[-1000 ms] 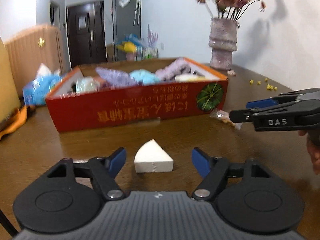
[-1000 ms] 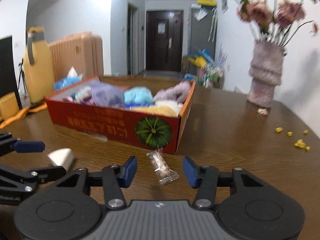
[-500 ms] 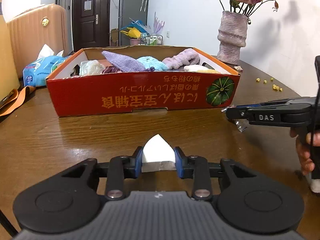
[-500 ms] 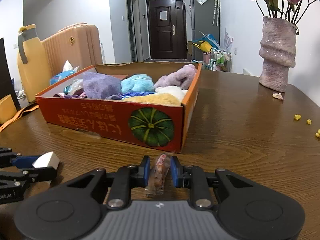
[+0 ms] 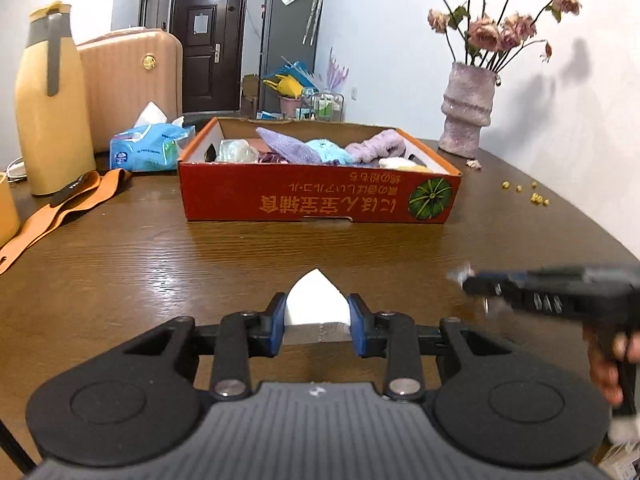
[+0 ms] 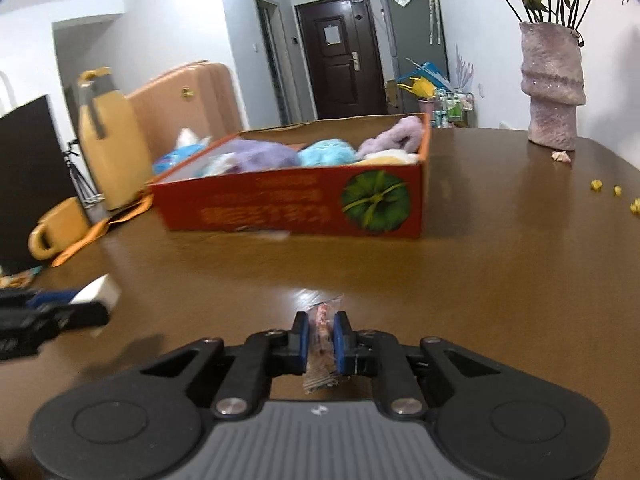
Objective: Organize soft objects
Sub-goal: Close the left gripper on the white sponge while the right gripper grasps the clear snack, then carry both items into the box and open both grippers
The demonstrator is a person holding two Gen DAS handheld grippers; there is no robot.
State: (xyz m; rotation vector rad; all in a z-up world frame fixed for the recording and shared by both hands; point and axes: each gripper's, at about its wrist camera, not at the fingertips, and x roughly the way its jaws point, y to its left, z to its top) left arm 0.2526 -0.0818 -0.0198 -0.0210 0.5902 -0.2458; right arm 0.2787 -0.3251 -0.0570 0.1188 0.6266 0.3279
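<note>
Sponge wedge (image 5: 315, 300), white, sits pinched between the blue pads of the left gripper (image 5: 316, 320); its point faces 12 o'clock toward the box, its flat end back between the jaws; looks lifted just clear of the table (image 5: 140, 264), though contact underneath is hard to tell; right gripper (image 6: 321, 340) is pressed together on a small clear candy wrapper (image 6: 322, 344), held upright between the pads, top poking out toward 12 o'clock, bottom hanging below the jaws.

Progress, judged: red cardboard box (image 5: 320, 200) already holds several soft items (purple cloth, teal plush, lilac fluffy piece, pale yellow piece), so most sorting seems done; the two held items are grasped but not yet delivered; no other loose soft item seen on the wood nearby; remaining: carry both over the near wall and let go inside.

Relations: from the left wrist view the box lies at 12 o'clock, well apart from the sponge; the blurred right gripper is at 3 o'clock; from the right wrist view the box is at 11 o'clock, the sponge and left gripper at 9 o'clock; vase (image 6: 552, 92) at 1 o'clock, clear of the path.
</note>
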